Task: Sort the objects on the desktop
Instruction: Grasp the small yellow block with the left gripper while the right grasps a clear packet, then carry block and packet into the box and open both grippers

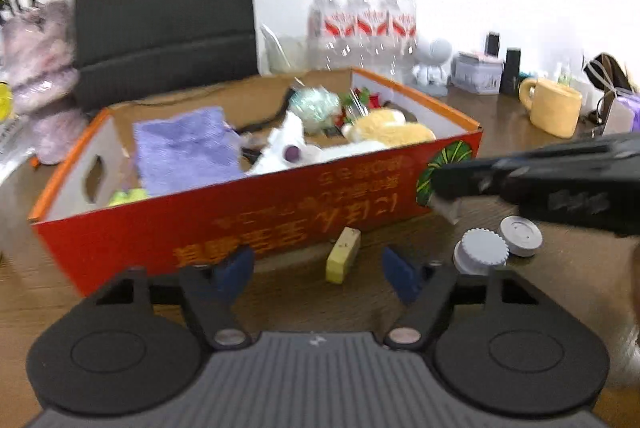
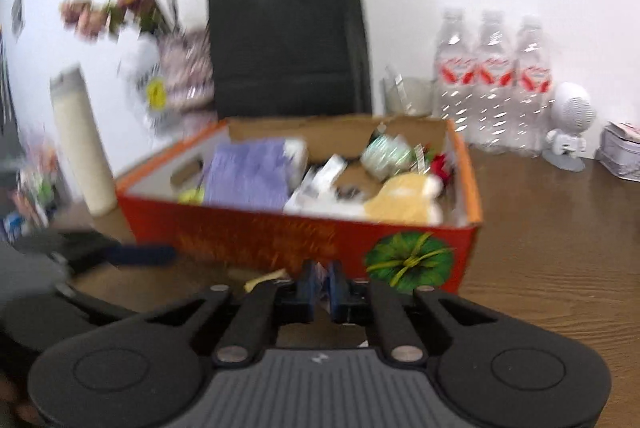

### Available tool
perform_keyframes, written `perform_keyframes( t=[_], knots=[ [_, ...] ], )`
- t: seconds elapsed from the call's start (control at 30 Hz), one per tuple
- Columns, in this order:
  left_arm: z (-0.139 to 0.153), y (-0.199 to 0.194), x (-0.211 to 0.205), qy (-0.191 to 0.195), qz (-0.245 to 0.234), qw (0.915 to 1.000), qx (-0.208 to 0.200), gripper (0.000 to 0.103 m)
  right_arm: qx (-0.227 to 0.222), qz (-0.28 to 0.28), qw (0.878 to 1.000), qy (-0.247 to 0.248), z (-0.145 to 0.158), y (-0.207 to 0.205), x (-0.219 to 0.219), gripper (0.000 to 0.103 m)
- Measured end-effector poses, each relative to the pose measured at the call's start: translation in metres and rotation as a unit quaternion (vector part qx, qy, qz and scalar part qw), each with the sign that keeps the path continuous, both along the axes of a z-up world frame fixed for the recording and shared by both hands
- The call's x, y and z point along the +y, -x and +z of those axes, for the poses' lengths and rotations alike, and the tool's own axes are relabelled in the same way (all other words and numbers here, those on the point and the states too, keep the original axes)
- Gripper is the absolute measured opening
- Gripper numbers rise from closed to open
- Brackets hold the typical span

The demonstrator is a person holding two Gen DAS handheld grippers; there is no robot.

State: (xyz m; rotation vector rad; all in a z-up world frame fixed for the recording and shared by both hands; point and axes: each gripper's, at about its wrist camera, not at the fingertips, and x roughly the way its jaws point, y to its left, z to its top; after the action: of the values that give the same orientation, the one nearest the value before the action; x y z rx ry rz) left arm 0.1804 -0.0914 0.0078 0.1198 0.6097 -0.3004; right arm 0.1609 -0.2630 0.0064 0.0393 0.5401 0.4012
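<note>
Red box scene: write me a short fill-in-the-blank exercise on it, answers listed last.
1. The small yellow block lies on the table in front of the ____ box.
2. The cloth lying in the box is ____ in colour.
3. Behind the box, ____ water bottles stand side by side.
4. The left tool has its jaws ____, with nothing gripped.

Answers: red; purple; three; open

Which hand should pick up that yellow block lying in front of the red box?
Left. Its open claw faces the yellow block, which sits between its fingers' line; the right claw is shut.
</note>
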Motion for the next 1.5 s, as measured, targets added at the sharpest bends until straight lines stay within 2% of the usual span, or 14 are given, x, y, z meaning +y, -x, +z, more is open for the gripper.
perform_keyframes(
  t=[0.03, 0.1, 0.13, 0.2, 0.27, 0.43, 0.6, 0.77, 0.87, 0.97, 1.07, 1.2, 1.4, 1.5],
  knots=[
    [-0.003, -0.007, -0.004, -0.001, 0.005, 0.9999, 0.011, 0.071, 0.0, -0.004, 1.0, -0.01, 0.003, 0.0, -0.007, 0.005],
    [-0.008, -0.014, -0.009, 0.001, 0.014, 0.9996, 0.026, 0.056, -0.003, -0.012, 0.999, -0.03, 0.005, 0.002, -0.022, 0.005],
    [-0.01, -0.016, -0.01, 0.005, 0.019, 0.9993, 0.031, 0.043, -0.003, -0.015, 0.999, -0.035, 0.005, 0.0, -0.027, 0.005],
    [-0.012, -0.015, -0.011, 0.007, 0.026, 0.9993, 0.025, 0.031, 0.0, -0.024, 0.999, -0.042, 0.005, -0.005, -0.032, 0.005],
    [-0.012, -0.012, -0.009, 0.016, 0.031, 0.9991, 0.025, 0.012, 0.004, -0.029, 0.998, -0.048, 0.004, -0.015, -0.03, 0.005],
    [-0.001, 0.016, 0.015, 0.043, 0.072, 0.9964, 0.011, 0.012, -0.002, -0.015, 0.999, -0.046, 0.003, -0.013, -0.021, 0.005],
    [0.017, 0.071, 0.049, 0.034, 0.123, 0.9915, -0.025, 0.012, -0.025, 0.019, 0.999, -0.037, 0.012, 0.01, -0.002, 0.006],
    [0.023, 0.124, 0.075, 0.04, 0.148, 0.9878, -0.028, 0.012, -0.031, 0.025, 0.995, -0.094, 0.019, 0.061, -0.006, 0.006],
    [0.025, 0.151, 0.078, 0.045, 0.147, 0.9871, -0.043, 0.012, -0.027, 0.013, 0.994, -0.104, 0.016, 0.095, -0.008, 0.006],
    [0.026, 0.172, 0.073, 0.038, 0.142, 0.9874, -0.057, 0.012, -0.029, 0.001, 0.997, -0.077, 0.016, 0.127, -0.003, 0.006],
    [0.034, 0.193, 0.067, 0.047, 0.135, 0.9867, -0.077, 0.012, -0.028, -0.031, 0.998, -0.047, 0.016, 0.151, 0.008, 0.006],
    [0.046, 0.229, 0.055, 0.023, 0.125, 0.9835, -0.129, 0.012, -0.054, -0.031, 0.998, -0.027, 0.024, 0.181, 0.021, 0.006],
    [0.061, 0.284, 0.047, 0.031, 0.127, 0.9759, -0.175, 0.012, -0.113, -0.024, 0.993, -0.012, 0.046, 0.233, 0.031, 0.006],
    [0.063, 0.307, 0.041, 0.025, 0.128, 0.9734, -0.188, 0.012, -0.126, -0.019, 0.992, -0.009, 0.052, 0.254, 0.032, 0.006]
  ],
)
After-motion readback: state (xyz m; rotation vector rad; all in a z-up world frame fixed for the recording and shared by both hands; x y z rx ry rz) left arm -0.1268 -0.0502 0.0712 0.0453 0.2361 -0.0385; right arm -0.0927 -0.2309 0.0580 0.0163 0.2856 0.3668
